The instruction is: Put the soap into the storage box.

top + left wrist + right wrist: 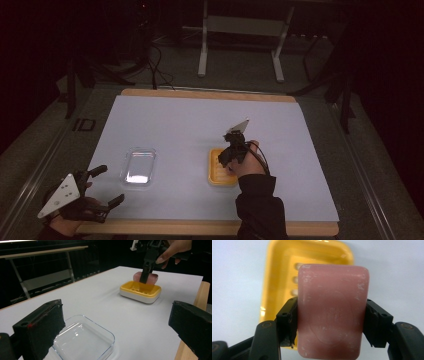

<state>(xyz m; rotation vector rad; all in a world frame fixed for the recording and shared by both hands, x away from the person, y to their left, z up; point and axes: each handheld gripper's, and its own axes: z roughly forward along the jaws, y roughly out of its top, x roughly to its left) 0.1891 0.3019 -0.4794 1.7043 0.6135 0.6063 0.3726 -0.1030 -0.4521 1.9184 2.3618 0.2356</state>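
Nearest you, your left gripper (97,187) rests at the near left corner of the table (300,227), jaws spread wide with nothing between them, your left hand (75,210) wrapped around its body. Just ahead of it on the white mat (175,120) lies a clear plastic lid (83,338), shallow, rectangular with rounded corners.

Farther in, your right gripper (332,322) is clamped on a pink soap bar (333,315): a rounded rectangle, matte, with whitish scuffs and a faint stamped oval on its face. The jaws press its two long sides. The bar hangs just above a yellow soap dish (140,291), which has a white base and a row of drain slots. In the high view your right hand (250,162) points the gripper steeply downward over the dish, forearm coming in from the near edge.
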